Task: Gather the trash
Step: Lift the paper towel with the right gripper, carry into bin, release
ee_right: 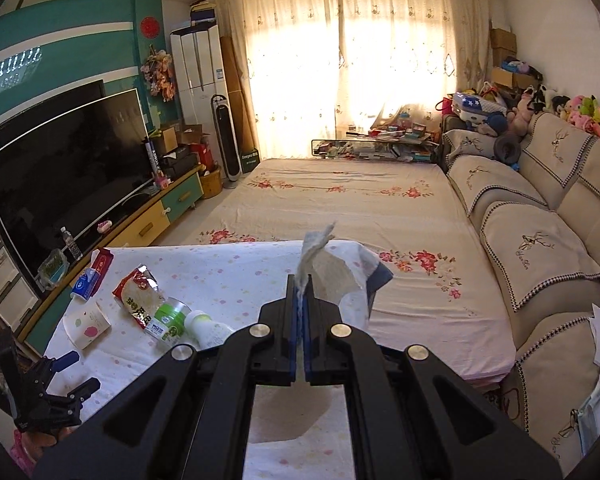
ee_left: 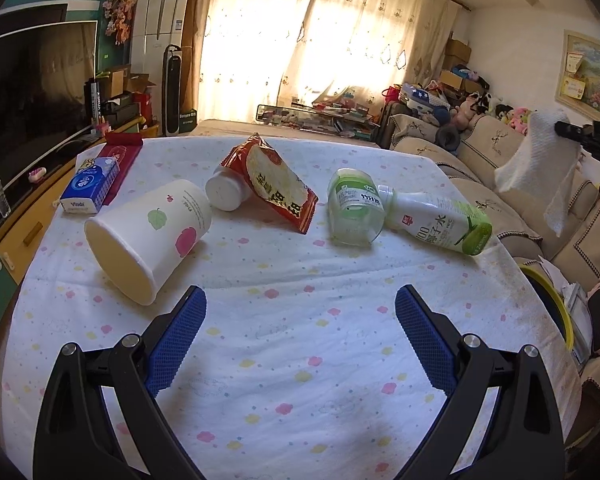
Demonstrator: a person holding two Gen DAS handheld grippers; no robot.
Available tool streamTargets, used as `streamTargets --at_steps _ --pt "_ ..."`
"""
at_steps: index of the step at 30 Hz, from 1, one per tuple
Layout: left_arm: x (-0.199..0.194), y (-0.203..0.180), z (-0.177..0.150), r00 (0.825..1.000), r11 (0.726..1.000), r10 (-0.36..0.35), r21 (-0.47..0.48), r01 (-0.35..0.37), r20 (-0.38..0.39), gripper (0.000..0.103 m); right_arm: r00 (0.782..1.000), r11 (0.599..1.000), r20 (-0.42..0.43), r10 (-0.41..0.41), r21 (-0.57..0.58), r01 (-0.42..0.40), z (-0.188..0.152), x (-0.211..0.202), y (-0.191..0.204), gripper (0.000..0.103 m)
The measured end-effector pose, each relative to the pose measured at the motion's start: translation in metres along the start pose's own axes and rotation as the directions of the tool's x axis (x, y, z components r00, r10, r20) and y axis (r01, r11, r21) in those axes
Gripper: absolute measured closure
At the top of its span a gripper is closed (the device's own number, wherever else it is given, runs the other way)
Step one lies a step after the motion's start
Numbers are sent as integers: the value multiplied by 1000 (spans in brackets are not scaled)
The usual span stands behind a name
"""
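Note:
On the flower-print table [ee_left: 300, 340] lie a tipped paper cup [ee_left: 150, 236], a white pill bottle [ee_left: 226, 191] under a red snack bag [ee_left: 276, 184], a clear green-label jar [ee_left: 354, 208] and a coconut-water bottle [ee_left: 440, 220]. My left gripper [ee_left: 300, 312] is open and empty, low over the table's near part. My right gripper [ee_right: 300, 284] is shut on a white paper towel [ee_right: 320, 256], held in the air to the right of the table; the towel also shows in the left wrist view [ee_left: 540, 168]. The left gripper shows in the right wrist view [ee_right: 70, 372].
A blue tissue pack [ee_left: 90, 188] and a red box [ee_left: 120, 152] lie at the table's far left. A yellow-rimmed bin [ee_left: 552, 304] stands just off the table's right edge. A sofa [ee_right: 540, 240] runs along the right, a TV cabinet [ee_right: 152, 216] along the left.

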State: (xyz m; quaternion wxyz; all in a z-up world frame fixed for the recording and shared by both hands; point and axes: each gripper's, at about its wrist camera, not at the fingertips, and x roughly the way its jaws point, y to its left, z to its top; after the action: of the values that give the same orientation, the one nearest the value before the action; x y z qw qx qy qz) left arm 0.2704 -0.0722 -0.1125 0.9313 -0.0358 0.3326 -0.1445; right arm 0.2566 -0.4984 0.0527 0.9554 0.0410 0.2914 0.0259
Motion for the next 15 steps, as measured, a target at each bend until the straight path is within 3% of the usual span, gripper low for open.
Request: streamTargets --at_steps 7,15 --pt "1 -3 -1 1000 1000 5 11 -5 -4 9 996 992 7 -93 82 92 -39 -43 -60 101" --pt "0 -5 -1 1000 1000 4 18 -4 -2 9 978 960 -108 -176 200 195 -105 -33 -117 100"
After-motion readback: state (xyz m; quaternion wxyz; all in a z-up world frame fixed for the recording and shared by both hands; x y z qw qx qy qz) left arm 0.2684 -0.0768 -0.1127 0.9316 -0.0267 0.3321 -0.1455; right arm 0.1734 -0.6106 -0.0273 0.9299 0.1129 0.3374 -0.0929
